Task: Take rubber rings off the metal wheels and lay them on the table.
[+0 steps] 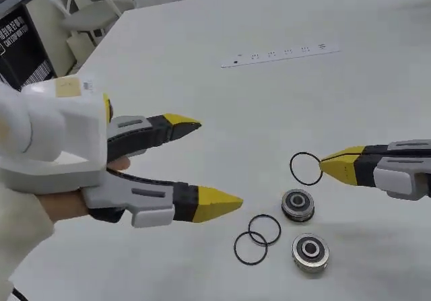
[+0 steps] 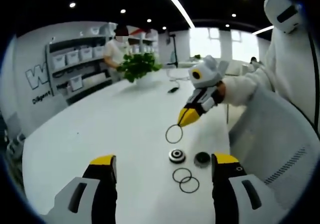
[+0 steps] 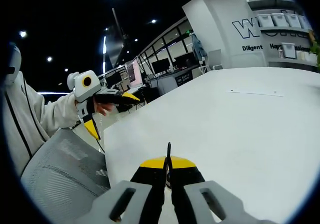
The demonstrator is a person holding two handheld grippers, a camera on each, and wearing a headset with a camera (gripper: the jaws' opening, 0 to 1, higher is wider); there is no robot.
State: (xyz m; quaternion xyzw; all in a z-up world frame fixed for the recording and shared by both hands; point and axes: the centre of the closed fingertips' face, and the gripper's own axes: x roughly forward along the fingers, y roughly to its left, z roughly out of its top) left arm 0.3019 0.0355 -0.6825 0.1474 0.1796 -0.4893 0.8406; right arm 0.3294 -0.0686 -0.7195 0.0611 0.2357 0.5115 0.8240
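And the right gripper (image 1: 326, 165) has its tips pressed tight on a thin black rubber ring (image 1: 306, 168), dangling it over the white table (image 1: 202, 38) just beyond the two metal wheels (image 1: 297, 205). My read is that it's bound for a spot by the two loose rings (image 1: 258, 238), which lie overlapped just beside the wheels. The left gripper (image 1: 212, 163) hangs spread wide and empty, well apart, likely kept free to steady a wheel. The wall lettering (image 3: 256, 47) reads "Diligent" under a big "W"; marks on the table's white strip (image 1: 279, 55) are too small to read.
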